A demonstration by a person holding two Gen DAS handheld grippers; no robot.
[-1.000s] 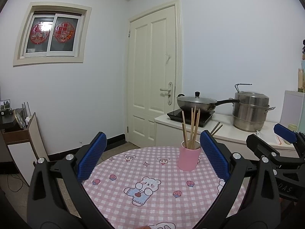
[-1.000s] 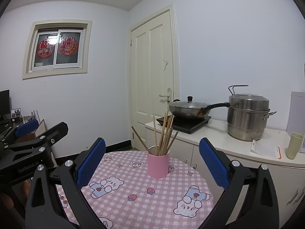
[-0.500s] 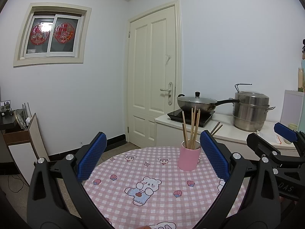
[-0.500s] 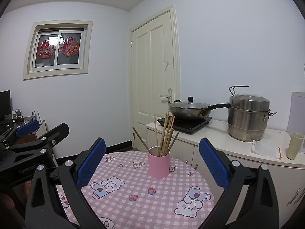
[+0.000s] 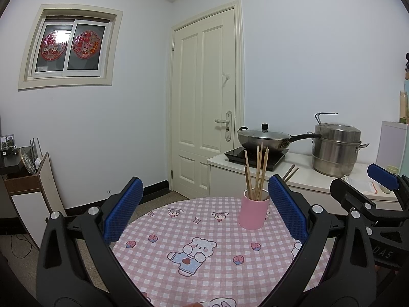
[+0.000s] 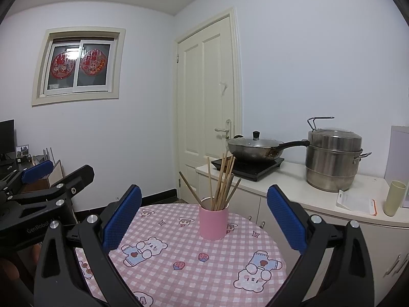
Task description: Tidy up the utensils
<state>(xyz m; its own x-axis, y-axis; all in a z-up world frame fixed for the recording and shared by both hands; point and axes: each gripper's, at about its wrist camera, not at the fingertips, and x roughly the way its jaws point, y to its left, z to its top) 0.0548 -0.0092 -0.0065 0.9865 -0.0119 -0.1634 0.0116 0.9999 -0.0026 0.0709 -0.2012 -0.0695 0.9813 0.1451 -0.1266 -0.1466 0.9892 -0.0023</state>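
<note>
A pink cup (image 5: 253, 213) (image 6: 213, 222) stands upright near the far edge of a round table with a pink checked cloth (image 5: 204, 243) (image 6: 194, 255). Several wooden chopsticks (image 5: 258, 171) (image 6: 219, 181) stick up out of the cup. My left gripper (image 5: 204, 215) is open above the table, holding nothing, with the cup just inside its right finger. My right gripper (image 6: 202, 217) is also open and holds nothing; the cup sits between its blue pads, further away. Each view shows the other gripper at its side edge.
Behind the table runs a white counter (image 6: 294, 186) with an induction hob and lidded wok (image 6: 255, 148), a steel steamer pot (image 6: 332, 161), a paper packet (image 6: 355, 202) and a pale green cup (image 6: 395, 198). A closed door (image 5: 204, 107) is beyond. A low cabinet (image 5: 28, 192) stands at left.
Both grippers have stayed open and almost still; the right wrist view has shifted slightly, the cup sitting a little lower and to the right in it.
</note>
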